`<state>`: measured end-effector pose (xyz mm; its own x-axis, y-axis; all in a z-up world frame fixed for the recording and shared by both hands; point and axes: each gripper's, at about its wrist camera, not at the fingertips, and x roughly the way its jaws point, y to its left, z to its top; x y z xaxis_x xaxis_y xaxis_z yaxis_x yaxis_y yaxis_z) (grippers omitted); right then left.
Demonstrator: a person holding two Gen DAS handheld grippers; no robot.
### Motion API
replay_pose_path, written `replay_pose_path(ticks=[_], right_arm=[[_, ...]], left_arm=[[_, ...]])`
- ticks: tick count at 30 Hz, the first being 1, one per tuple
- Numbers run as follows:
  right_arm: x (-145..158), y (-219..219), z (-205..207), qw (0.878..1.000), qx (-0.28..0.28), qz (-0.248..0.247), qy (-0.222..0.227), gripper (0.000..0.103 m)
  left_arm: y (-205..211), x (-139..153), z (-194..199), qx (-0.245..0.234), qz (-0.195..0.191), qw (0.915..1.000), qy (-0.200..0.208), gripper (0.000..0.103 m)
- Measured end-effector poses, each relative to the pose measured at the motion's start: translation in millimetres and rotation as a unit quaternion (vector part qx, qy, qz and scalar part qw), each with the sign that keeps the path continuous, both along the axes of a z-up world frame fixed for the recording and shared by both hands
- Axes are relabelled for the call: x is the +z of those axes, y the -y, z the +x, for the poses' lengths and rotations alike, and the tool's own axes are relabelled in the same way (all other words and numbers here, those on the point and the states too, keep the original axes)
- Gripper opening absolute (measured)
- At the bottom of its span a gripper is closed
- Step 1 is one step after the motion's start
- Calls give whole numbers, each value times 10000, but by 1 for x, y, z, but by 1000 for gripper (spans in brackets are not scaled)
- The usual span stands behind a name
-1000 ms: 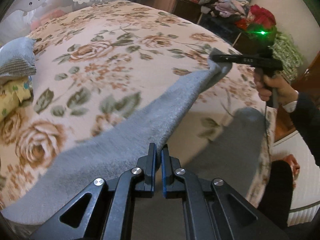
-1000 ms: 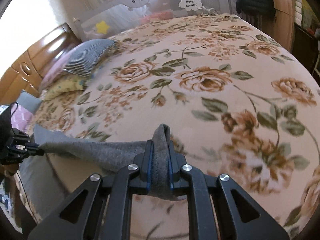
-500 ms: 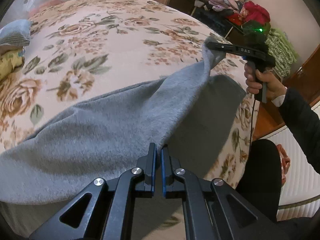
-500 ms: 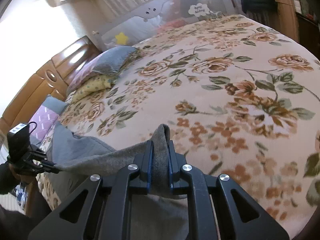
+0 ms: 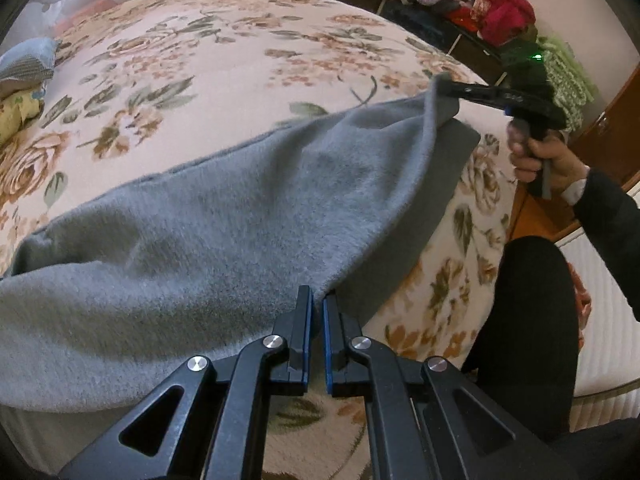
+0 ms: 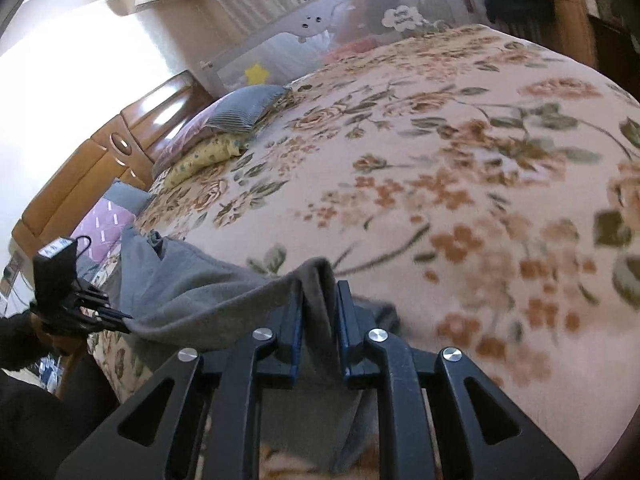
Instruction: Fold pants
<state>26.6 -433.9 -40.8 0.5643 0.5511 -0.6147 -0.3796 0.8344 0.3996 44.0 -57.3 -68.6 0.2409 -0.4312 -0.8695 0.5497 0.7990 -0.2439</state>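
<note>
**Pants lifted at both ends, fold not yet laid**

The left gripper (image 5: 317, 314) pinches one edge of the grey fleece pants (image 5: 208, 216); the right gripper (image 6: 319, 300) clamps a bunched corner. The pants hang over the floral bedspread's (image 5: 224, 52) near edge, partly draped; laying and creasing remain, I judge.

Black hand-held gripper (image 5: 316, 312) with blue pads, silver screws; dark sleeve (image 5: 608, 216), perhaps white cuff.

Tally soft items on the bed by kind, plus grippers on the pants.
Grey pants: 1
Pillows: 2, striped grey pillow on top of yellow floral pillow
Grippers clamped on pants: 2, left gripper, right gripper
Total: 5
</note>
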Motion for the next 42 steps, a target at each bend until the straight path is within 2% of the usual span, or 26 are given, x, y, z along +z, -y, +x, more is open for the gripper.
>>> replay_pose_path(ticks=[3,7,10,12,13,14,18,23,29,33,35,37,39,42], right_arm=[[2,2,-14,9999,-72,-81,5,17],[-2,0,-26,9990,-72,-436,-66,16],[-11,2,-30,9979,-59,-475,-444,18],[-13,7,-32,9969,-196,-365,-664,35],[-11,11,-35,9961,-340,-343,-734,51],[-7,13,-38,9962,-420,-320,-695,57],[21,8,-52,9977,-562,-213,-312,58],[48,-37,-60,9991,-393,6,125,63],[39,-125,-49,9998,192,82,57,63],[26,-193,-42,9982,585,-11,-156,63],[22,-225,-41,9969,746,-56,-227,63],[19,-256,-41,9958,874,-146,-247,63],[17,-287,-43,9943,1015,-219,-236,63],[12,-328,-45,9921,1168,-326,-316,63]], left_arm=[[-1,-6,-1,52,-6,10000,-31,3],[0,-15,-5,43,41,10000,-22,3],[-2,-18,-9,51,36,10000,-22,6],[-6,-15,-10,89,-67,9999,-51,15],[-8,-12,-11,87,-153,9998,-61,17],[-10,-8,-14,81,-208,9997,-48,17],[-16,0,-21,118,-237,9996,52,17],[-42,7,-26,437,-329,9985,101,17],[-91,17,-29,1081,-334,9933,227,17],[-131,25,-34,1797,-44,9827,443,18],[-150,30,-38,2242,162,9725,605,19],[-169,36,-42,2732,374,9581,772,31],[-183,38,-46,3073,515,9460,896,37],[-204,39,-51,3476,702,9294,1020,37]])
